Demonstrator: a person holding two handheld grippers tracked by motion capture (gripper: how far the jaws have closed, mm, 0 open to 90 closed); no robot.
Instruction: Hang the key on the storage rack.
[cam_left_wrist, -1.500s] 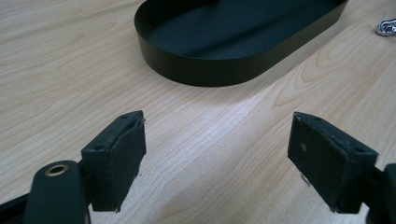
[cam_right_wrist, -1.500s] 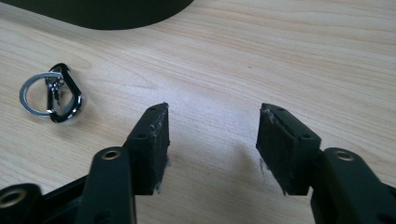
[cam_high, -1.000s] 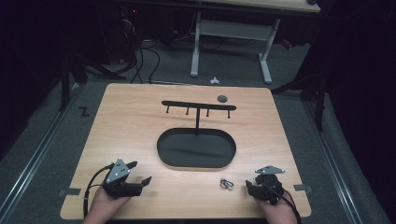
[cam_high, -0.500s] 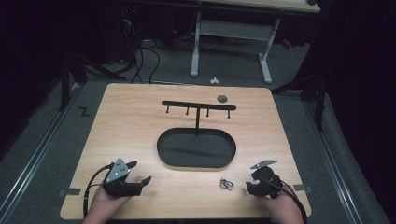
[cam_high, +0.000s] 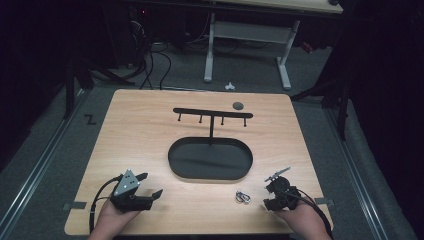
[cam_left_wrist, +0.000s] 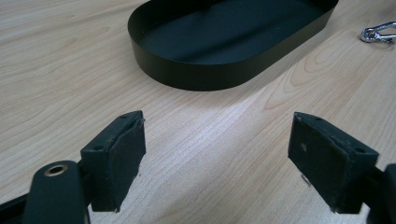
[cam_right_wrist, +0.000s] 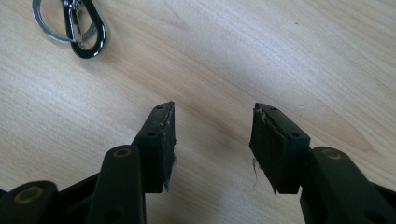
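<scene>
High view: pale wood-grain worktop (cam_high: 145, 140), dark room; black oval tray (cam_high: 210, 159), hook rack (cam_high: 212, 113), carabiner keyring (cam_high: 243, 197). Left gripper (cam_high: 150, 186) and right gripper (cam_high: 268, 191) both gaped, empty.

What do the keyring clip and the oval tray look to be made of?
Keyring clip: polished metal, probably steel; bright mirror glints on its loops. Oval tray: thin matte black sheet, likely painted metal though possibly plastic; its wall is thin, even and nearly free of shine.
</scene>
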